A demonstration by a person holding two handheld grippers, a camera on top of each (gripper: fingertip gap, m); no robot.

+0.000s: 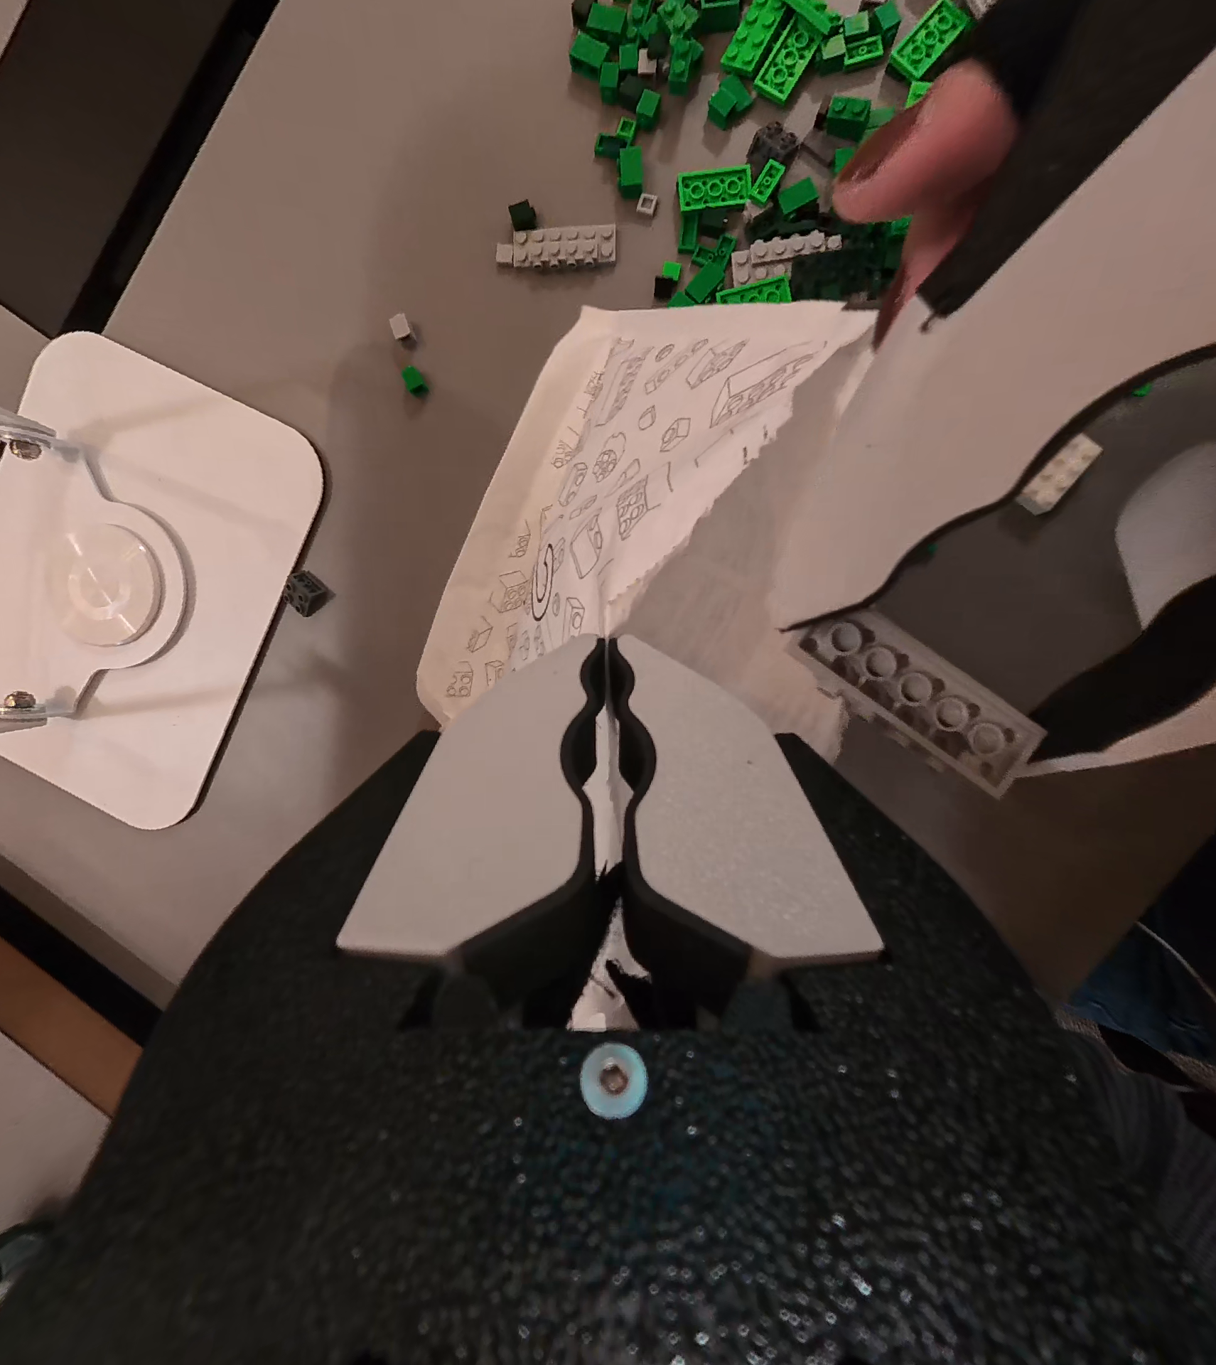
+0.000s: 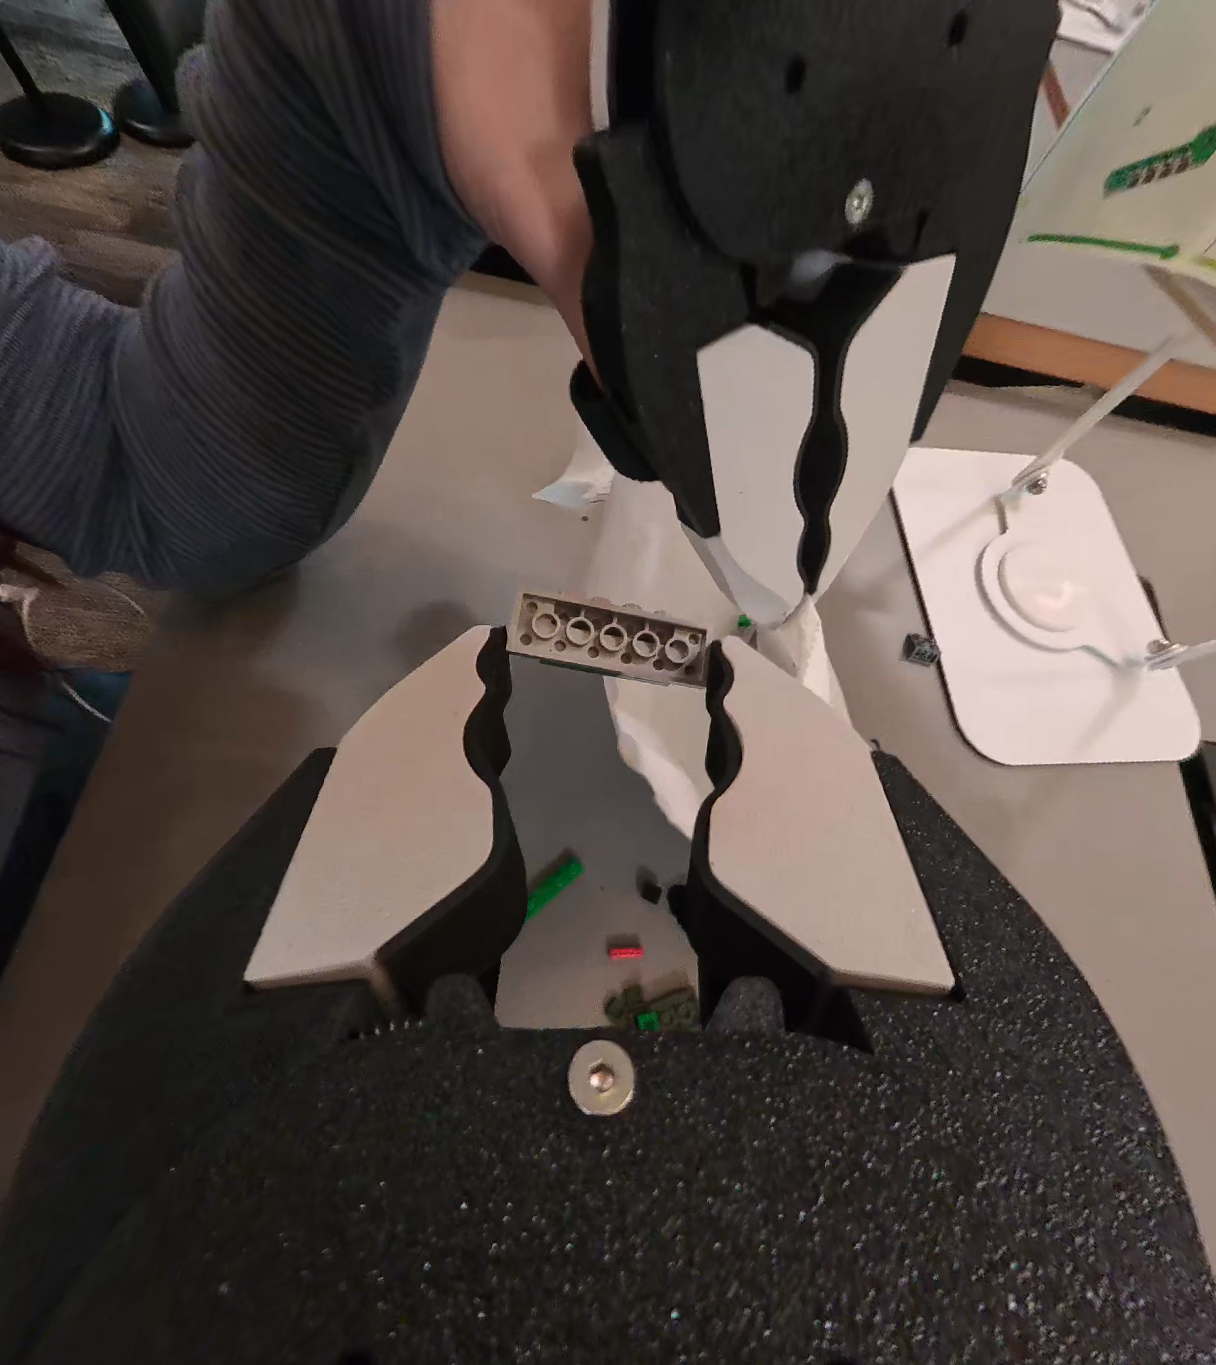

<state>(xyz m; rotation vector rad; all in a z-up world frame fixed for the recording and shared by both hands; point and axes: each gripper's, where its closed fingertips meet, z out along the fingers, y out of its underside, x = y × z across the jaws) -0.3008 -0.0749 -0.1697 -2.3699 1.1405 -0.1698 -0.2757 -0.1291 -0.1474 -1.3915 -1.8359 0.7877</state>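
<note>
The left tool (image 1: 608, 646) is clamped on a torn paper bag (image 1: 634, 473) printed with brick outlines, lifted above the grey surface (image 1: 368, 185). The right tool (image 2: 605, 650) grips a grey brick (image 2: 608, 639) endwise between its tips, just beside the bag. Green bricks (image 1: 760, 89) lie scattered beyond.

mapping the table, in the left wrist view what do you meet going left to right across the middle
white stand base → small dark brick → paper bag held in the left gripper → long grey brick held in the right gripper
</note>
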